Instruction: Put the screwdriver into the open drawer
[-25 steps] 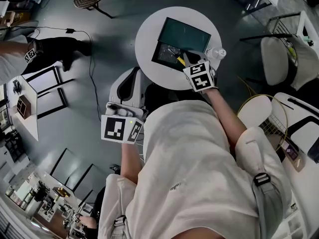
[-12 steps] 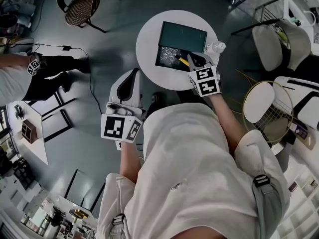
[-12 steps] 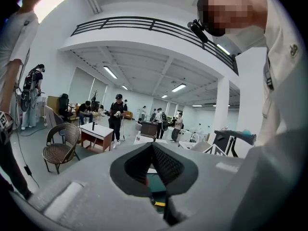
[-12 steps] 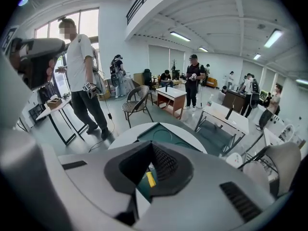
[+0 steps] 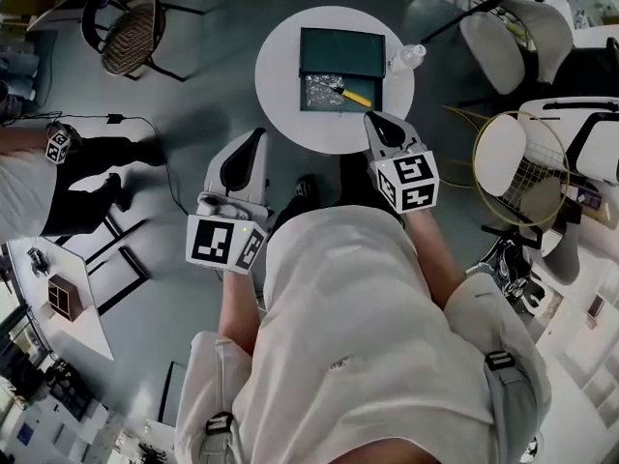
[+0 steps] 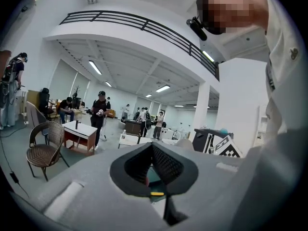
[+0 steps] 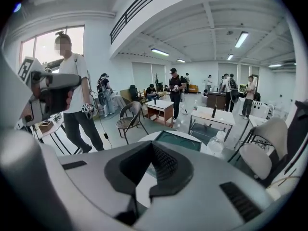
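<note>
Screwdriver (image 5: 349, 94) lies in open drawer (image 5: 313, 107) on round counter (image 5: 280, 66). Probably light, stiff, slim; grip yellow handle. Left claw (image 5: 250, 145) and right claw (image 5: 375, 122) closed, empty.

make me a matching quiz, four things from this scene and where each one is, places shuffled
Things:
1. screwdriver
2. plastic bottle
3. wicker chair
4. right gripper

Places:
a. on the floor, left of the round table
b. at the table's near edge, outside the drawer
c. lying inside the open drawer
d. on the table, right of the green drawer box

Pairs: 1-c, 2-d, 3-a, 4-b
</note>
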A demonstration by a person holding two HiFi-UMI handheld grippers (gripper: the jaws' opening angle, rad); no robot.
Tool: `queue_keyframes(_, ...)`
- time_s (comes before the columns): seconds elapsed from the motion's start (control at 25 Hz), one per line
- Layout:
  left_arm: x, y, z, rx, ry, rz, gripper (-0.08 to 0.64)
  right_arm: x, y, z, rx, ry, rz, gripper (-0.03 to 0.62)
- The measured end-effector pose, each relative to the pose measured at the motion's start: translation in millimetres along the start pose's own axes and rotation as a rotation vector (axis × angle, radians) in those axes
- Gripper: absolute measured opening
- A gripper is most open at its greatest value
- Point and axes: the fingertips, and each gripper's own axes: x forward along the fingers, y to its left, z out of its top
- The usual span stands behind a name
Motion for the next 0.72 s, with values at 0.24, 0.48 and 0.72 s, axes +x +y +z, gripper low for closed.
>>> queue_keyframes(0.24, -24.8, -18.9, -12.1, 0.012, 0.015, -0.101, 0.011, -65.3, 34.7, 14.9, 0.057, -0.146, -0.020, 0.006)
queue_keyframes(0.48, -36.8, -36.7, 1.6, 0.051, 0.000, -0.196, 0.011, -128.3, 55.4, 52.9, 0.093, -0.315, -0.019, 0.006)
queue_keyframes(0.72, -42.2, -54.3, 12.8, 0.081, -0.021, -0.227, 0.011, -178.0, 67.6, 90.6, 0.063, -0.457, 0.015, 0.006)
